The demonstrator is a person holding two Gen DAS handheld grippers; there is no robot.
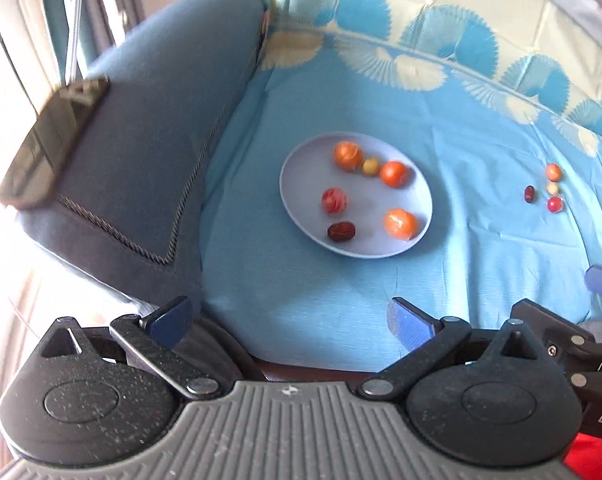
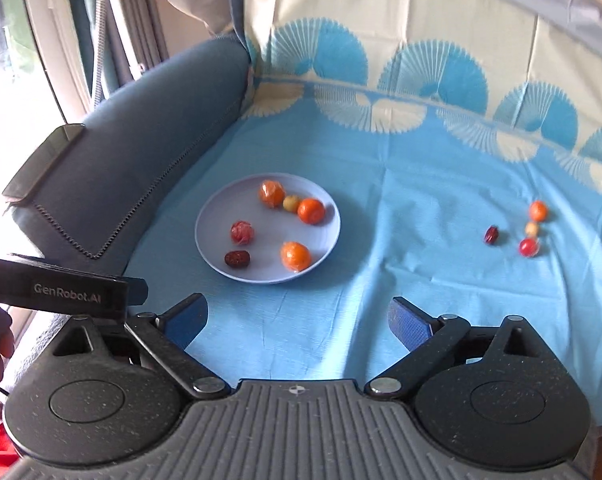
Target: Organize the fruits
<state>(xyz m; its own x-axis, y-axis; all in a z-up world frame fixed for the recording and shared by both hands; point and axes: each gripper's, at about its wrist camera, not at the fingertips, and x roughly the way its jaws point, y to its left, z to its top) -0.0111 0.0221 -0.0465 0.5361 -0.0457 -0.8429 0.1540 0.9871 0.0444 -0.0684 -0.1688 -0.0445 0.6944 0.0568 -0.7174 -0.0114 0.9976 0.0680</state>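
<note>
Both hand-held grippers are hanging back from the work with nothing between their blue pads: the left gripper (image 1: 289, 320) is standing with its jaws spread wide over bare cloth, and the right gripper (image 2: 299, 320) is doing the same a little to its side. Ahead of them a pale blue plate (image 2: 213, 248) is sitting on the blue patterned cloth (image 2: 381, 184) near a dark blue sofa arm (image 2: 141, 160), and it is already carrying six fruits: three orange ones, a small yellowish one wedged between two of them, a red wrapped one and a dark red date (image 2: 237, 258) near the front rim. Well apart to the right, four loose fruits (image 2: 531, 229) are lying directly on the cloth: a small orange one, a pale one, a red one and a second date (image 2: 491, 235). Judging by this layout, the sorting is partly done and the hands are pausing between picks. The next move is probably calling for the right gripper to travel over to the loose cluster, straddle one small round fruit without nudging its neighbours, and close gently, since these pieces are looking ready to roll.
</note>
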